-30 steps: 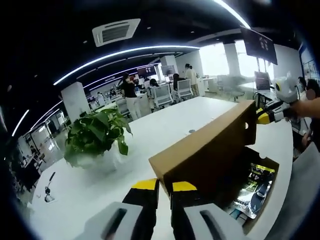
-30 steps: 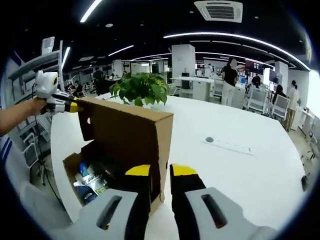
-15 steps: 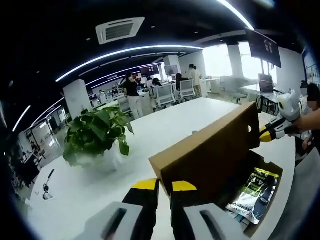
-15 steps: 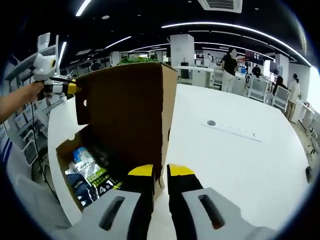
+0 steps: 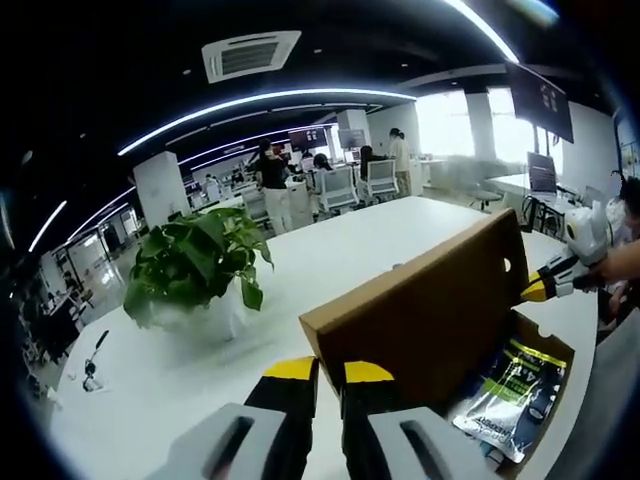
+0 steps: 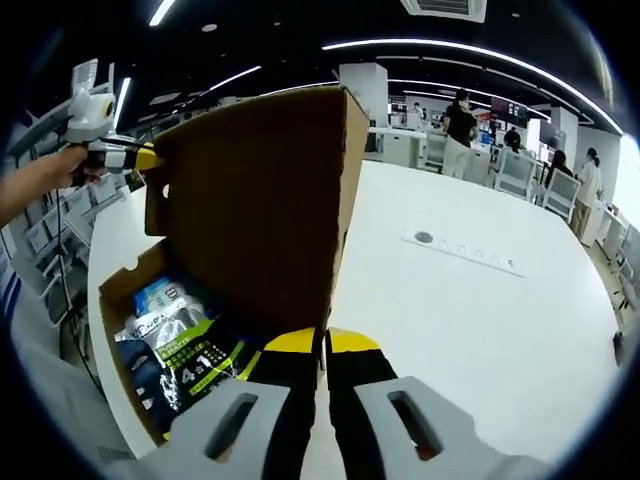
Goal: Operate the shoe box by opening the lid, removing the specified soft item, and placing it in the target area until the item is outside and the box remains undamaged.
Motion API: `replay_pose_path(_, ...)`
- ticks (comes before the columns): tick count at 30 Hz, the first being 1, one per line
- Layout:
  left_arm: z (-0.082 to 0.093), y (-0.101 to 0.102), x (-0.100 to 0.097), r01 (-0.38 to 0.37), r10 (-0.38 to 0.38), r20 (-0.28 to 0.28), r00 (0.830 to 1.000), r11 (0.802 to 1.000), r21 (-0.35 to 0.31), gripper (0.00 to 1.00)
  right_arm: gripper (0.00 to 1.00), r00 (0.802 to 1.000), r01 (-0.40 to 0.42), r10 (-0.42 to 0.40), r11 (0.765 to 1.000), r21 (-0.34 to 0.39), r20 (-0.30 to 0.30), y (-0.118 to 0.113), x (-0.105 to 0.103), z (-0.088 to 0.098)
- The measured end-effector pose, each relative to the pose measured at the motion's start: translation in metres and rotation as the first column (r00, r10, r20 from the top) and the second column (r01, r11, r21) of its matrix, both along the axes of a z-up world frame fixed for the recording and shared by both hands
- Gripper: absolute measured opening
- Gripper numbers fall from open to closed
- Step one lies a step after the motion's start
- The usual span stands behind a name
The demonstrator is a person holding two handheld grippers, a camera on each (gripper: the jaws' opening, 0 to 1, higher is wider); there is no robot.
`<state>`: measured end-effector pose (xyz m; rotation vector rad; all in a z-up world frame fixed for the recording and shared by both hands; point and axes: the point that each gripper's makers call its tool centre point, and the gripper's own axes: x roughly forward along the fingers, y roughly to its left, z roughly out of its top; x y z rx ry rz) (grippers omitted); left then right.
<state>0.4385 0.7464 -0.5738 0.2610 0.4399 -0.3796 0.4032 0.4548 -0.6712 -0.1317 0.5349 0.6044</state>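
Left gripper (image 5: 329, 372): clamped on one corner of the raised lid (image 5: 420, 310); the yellow-tipped jaws are pinched tight on the cardboard edge.
Right gripper (image 6: 321, 342): same deal at the lid's other end, jaws squeezed together on the edge; it also pokes into the left gripper view from the right.
Shoe box (image 6: 125, 290): brown cardboard, sits on the white table (image 6: 470, 320) near its edge, lid swung up to roughly upright.
Soft item (image 6: 185, 355): a packet with green and yellow print, lying inside the open box among blue stuff.
Plant (image 5: 195, 265): leafy green, on the table well apart from the box.
Background: office, people at desks.
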Motion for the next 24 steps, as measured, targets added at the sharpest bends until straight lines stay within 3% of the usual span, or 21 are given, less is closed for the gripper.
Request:
replay_pose_path(3, -0.004, 0.0, 0.004, -0.014, 0.014, -0.002, 1.0, 1.0, 0.004, 0.08, 0.0, 1.0, -0.008, 0.008, 1.0, -0.013, 0.014, 0.0, 0.0, 0.0)
replay_pose_path(7, -0.016, 0.001, 0.004, -0.045, 0.045, -0.033, 0.998, 0.999, 0.004, 0.17, 0.0, 1.0, -0.006, 0.007, 1.0, -0.014, 0.021, 0.001, 0.003, 0.001)
replay_pose_path(16, -0.052, 0.009, -0.015, -0.129, 0.125, -0.11, 0.986, 0.991, -0.026, 0.16, 0.0, 1.0, -0.018, 0.018, 0.999, -0.032, 0.024, 0.001, 0.007, 0.001)
replay_pose_path(24, -0.078, 0.007, -0.027, -0.147, 0.136, -0.171, 0.976, 0.988, -0.053, 0.1, 0.0, 0.999, -0.023, 0.024, 0.999, -0.046, 0.025, 0.003, 0.011, 0.002)
